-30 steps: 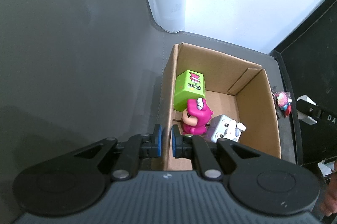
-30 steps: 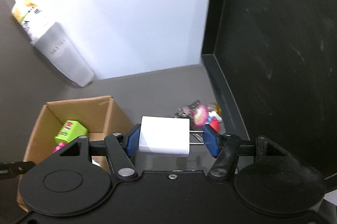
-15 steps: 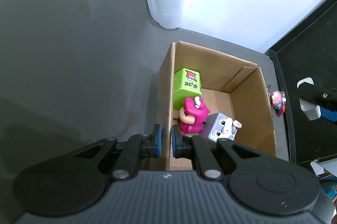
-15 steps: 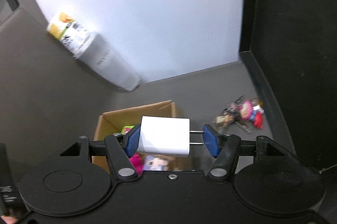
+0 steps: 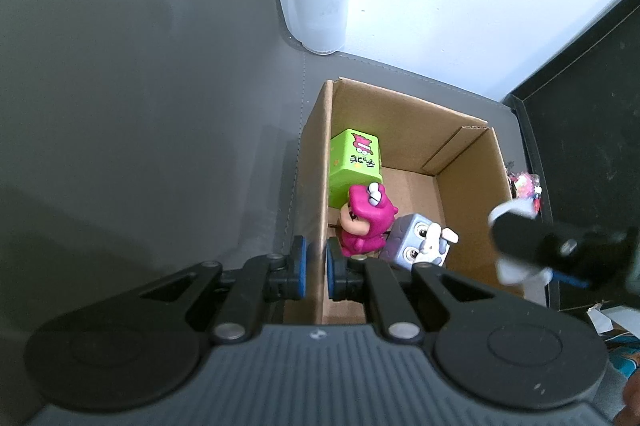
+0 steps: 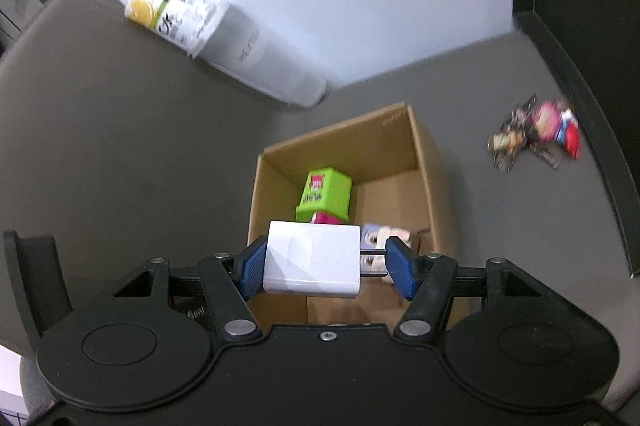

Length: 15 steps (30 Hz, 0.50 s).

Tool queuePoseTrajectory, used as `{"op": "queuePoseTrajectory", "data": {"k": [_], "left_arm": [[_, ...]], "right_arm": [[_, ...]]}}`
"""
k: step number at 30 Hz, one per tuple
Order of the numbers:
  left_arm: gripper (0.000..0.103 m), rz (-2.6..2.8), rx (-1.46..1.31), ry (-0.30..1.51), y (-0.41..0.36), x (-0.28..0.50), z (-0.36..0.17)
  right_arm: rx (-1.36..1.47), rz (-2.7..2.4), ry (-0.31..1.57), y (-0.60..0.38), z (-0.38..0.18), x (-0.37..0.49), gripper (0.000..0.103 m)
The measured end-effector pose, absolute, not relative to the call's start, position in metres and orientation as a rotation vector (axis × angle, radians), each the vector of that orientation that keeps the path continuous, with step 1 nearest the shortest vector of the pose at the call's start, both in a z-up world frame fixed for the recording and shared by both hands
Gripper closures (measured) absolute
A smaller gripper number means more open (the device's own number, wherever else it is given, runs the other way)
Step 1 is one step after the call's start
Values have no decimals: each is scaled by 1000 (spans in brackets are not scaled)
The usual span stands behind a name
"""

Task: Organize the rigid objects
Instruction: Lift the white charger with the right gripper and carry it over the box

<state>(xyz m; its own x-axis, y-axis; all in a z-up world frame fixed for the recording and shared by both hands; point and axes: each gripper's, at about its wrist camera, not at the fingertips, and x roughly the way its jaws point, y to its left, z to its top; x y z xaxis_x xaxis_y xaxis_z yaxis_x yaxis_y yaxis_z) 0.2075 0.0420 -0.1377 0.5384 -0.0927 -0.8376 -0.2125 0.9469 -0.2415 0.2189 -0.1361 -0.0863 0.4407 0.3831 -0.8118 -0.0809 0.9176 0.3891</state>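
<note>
Above the cardboard box point(image 6: 430, 181), the right hand-held gripper point(image 6: 325, 262) is clamping a white charger point(image 6: 313, 262) — released carelessly, it risks toppling the toys; the left hand-held gripper point(image 5: 315, 262) is pinching the box wall.

I see the box point(image 6: 424, 161) on the desk point(image 6: 120, 165), three toys point(image 6: 326, 193) inside along its left wall, the cup point(image 6: 256, 65) behind it, and the keychain cluster point(image 6: 536, 133) to its right.
</note>
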Motion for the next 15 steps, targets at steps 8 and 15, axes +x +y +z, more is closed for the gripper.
{"op": "queuePoseTrajectory", "data": {"k": [8,15], "left_arm": [[94,73,-334,1005,42,207,-138],[94,74,-334,1005,43,208,-139]], "right_arm": [[437,235,1163,-139,-108,216,42],[479,181,1241,-133,-128,209,42]]}}
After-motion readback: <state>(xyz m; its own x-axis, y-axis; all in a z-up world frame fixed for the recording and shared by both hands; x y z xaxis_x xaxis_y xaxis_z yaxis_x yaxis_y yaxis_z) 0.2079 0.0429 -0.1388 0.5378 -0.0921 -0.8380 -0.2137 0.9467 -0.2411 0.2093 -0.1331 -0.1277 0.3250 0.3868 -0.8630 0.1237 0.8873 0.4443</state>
